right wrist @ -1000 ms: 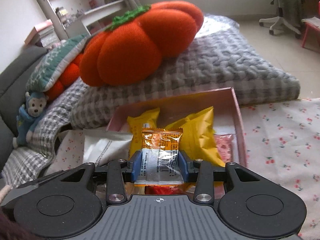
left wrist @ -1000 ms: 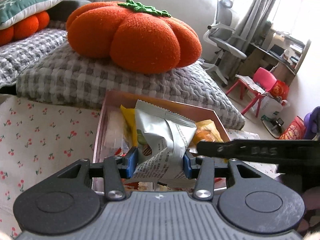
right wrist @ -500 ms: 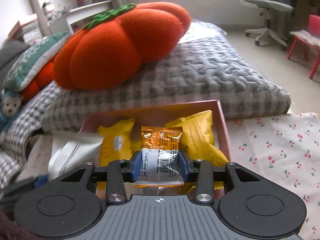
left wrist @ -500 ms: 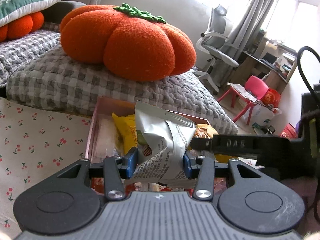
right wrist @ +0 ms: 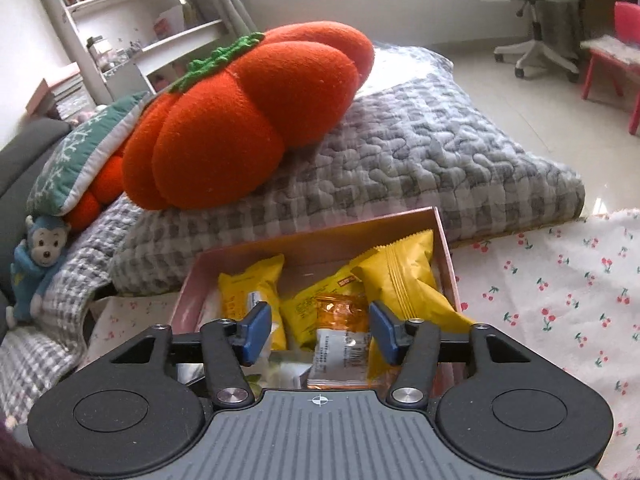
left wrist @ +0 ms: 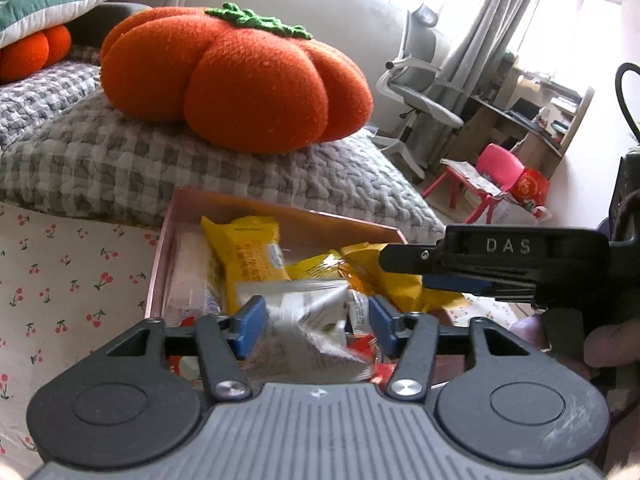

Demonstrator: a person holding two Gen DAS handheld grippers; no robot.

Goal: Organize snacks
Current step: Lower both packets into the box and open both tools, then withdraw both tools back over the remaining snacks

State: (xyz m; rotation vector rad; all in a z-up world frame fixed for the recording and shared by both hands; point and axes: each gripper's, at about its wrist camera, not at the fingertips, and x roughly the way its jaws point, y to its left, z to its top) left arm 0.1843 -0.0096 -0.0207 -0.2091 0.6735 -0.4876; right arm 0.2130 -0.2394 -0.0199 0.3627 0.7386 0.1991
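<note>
Status: release over pink box (right wrist: 444, 240), lower centre of both wrist views.

Left gripper (left wrist: 316, 322): jaws opening. Silver packet (left wrist: 312, 312), motion-blurred, between the blue pads; contact with the pads cannot be told. Packet's long axis roughly across the jaw gap, slumping toward the box contents below.

Right gripper (right wrist: 318, 330): jaws opening, pads clear on both sides of orange packet (right wrist: 340, 340). Packet resting on the yellow packets (right wrist: 400, 280) inside the box, long axis pointing away from the jaws toward the far box wall.

Deciding relation: both packets directly under and ahead of their own jaws, inside the box walls. Right gripper also visible at right of the left view, just beside the left one, so probably retract straight back and up, one side at a time, avoiding snagged wrappers.
</note>
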